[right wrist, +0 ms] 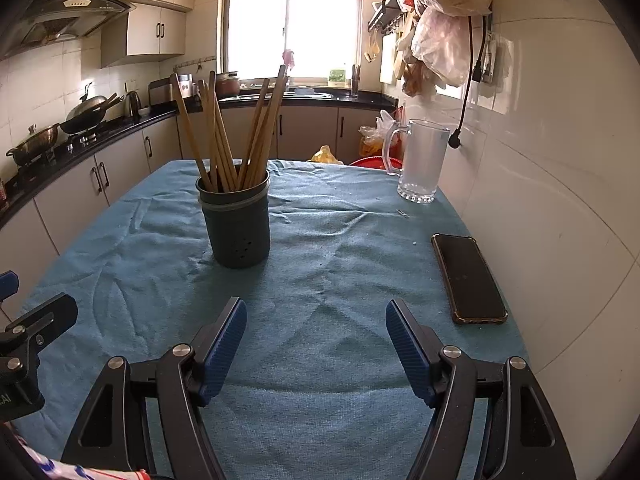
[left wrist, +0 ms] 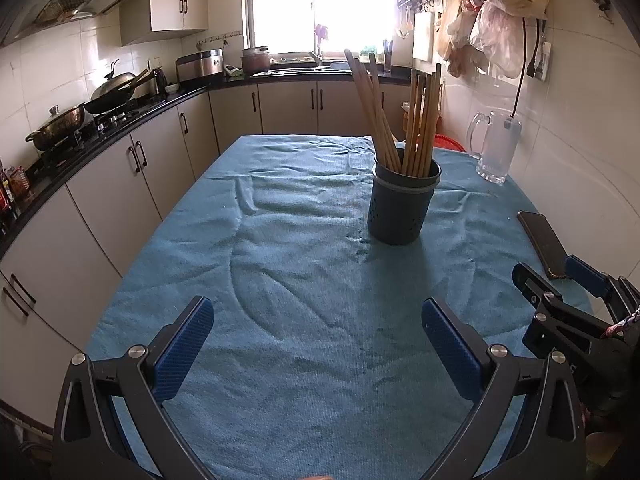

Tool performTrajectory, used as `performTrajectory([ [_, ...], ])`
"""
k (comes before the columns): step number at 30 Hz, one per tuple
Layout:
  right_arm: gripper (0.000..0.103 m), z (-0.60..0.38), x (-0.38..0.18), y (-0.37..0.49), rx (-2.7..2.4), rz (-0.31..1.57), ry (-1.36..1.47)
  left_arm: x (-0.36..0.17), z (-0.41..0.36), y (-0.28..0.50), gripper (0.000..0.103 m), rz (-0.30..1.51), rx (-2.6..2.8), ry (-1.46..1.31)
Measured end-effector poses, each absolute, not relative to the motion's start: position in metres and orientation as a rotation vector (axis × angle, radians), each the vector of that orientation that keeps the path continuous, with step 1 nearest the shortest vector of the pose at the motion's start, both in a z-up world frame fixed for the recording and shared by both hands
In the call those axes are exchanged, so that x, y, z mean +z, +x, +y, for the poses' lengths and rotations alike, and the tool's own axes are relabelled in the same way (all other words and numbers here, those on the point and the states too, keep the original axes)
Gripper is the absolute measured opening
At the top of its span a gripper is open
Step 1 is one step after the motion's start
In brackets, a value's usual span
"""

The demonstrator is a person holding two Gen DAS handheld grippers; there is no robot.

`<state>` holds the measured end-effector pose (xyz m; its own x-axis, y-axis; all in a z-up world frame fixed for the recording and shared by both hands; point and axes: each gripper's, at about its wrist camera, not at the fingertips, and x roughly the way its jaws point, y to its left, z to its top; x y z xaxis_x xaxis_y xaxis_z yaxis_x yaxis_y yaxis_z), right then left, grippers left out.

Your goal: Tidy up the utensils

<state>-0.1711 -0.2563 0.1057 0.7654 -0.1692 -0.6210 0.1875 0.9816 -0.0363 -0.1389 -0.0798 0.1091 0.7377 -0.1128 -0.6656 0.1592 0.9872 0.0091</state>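
A dark blue perforated utensil holder (left wrist: 402, 204) (right wrist: 237, 224) stands upright on the blue cloth, mid-table. Several wooden chopsticks (left wrist: 420, 120) (right wrist: 224, 132) lean inside it in two bunches. My left gripper (left wrist: 318, 312) hovers over the near part of the cloth, jaws wide open, nothing between the blue pads. My right gripper (right wrist: 316, 316) is open too and holds nothing; it also shows at the right edge of the left wrist view (left wrist: 560, 280). Both grippers are well short of the holder.
A black phone (right wrist: 468, 276) (left wrist: 542, 242) lies on the cloth near the right wall. A frosted glass mug (right wrist: 420, 160) (left wrist: 496, 146) stands at the far right corner. Kitchen cabinets and a counter with pots (left wrist: 60, 128) run along the left.
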Motion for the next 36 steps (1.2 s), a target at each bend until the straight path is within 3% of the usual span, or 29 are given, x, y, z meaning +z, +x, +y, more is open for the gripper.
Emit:
performTrajectory([
  [36,0.077,-0.2522,0.1049,-0.1720,-0.181,0.667,0.025,0.1035,-0.0785,-0.1401,0.103,0.740,-0.155,0.063],
])
